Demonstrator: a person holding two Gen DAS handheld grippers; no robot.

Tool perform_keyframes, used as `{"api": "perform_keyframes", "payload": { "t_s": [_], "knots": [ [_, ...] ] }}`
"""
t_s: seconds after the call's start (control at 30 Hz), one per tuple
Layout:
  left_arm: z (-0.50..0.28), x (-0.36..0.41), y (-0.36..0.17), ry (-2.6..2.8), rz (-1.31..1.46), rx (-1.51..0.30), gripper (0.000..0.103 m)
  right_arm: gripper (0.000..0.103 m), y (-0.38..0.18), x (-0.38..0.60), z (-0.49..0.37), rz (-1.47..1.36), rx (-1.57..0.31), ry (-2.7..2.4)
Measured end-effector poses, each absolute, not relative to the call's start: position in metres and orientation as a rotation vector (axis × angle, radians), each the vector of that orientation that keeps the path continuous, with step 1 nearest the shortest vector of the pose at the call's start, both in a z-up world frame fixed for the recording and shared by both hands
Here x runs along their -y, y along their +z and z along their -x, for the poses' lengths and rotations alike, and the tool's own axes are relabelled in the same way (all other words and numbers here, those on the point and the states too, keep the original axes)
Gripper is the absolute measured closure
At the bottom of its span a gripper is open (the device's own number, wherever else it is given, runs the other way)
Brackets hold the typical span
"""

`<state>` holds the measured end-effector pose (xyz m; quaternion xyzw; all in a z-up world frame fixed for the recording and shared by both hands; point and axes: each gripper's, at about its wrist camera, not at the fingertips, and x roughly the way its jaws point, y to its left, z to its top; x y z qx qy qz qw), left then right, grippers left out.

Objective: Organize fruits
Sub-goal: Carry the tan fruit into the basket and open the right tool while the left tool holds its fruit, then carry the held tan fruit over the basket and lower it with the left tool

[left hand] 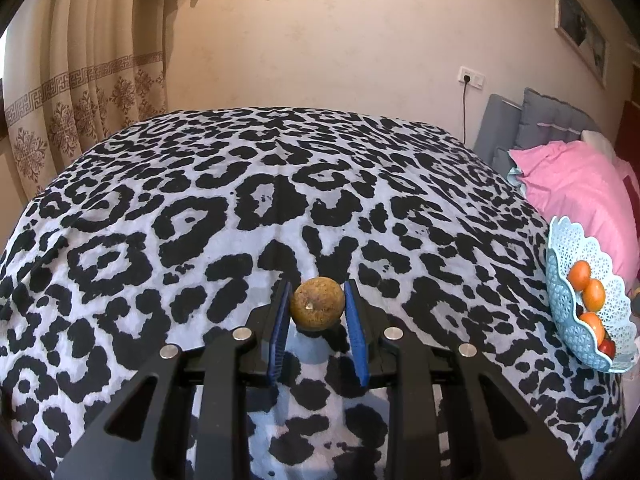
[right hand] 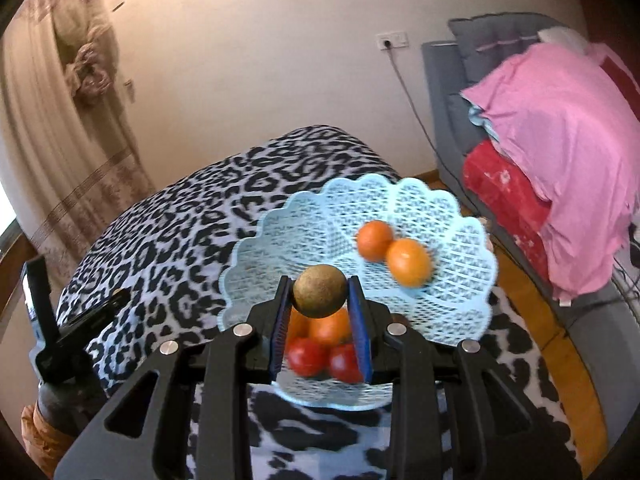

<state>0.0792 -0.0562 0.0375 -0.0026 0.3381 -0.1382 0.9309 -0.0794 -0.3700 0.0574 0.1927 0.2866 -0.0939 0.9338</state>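
Black two-finger frames fill the bottom of both wrist views. Between the blue pads of the left gripper (left hand: 317,300) sits a round brownish-green fruit (left hand: 317,302), pinched on both sides and lifted just above the bed's black-and-white leopard-print cover (left hand: 200,220). At the cover's right edge, a pale blue lattice plastic basket with a scalloped rim (left hand: 560,280) holds orange fruits (left hand: 593,295) and a red one (left hand: 608,347). The right gripper (right hand: 319,292) likewise clamps a second round brownish-green fruit (right hand: 320,290), held over the near rim of that same basket (right hand: 460,280). Inside lie two orange fruits toward the far side (right hand: 409,262), with another orange one (right hand: 334,328) and two red tomatoes (right hand: 307,356) near the front rim.
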Motion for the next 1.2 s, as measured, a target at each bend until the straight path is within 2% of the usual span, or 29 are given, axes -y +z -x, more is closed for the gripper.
{"api": "perform_keyframes", "payload": {
  "t_s": [0.47, 1.2],
  "knots": [
    [-0.061, 0.058, 0.039, -0.296, 0.008, -0.693, 0.076, 0.074, 0.026, 0.388, 0.07, -0.467, -0.641, -0.201],
    [-0.044, 0.05, 0.046, -0.32, 0.041, -0.733, 0.076, 0.072, 0.037, 0.403, 0.097, -0.511, -0.544, -0.194]
  ]
}}
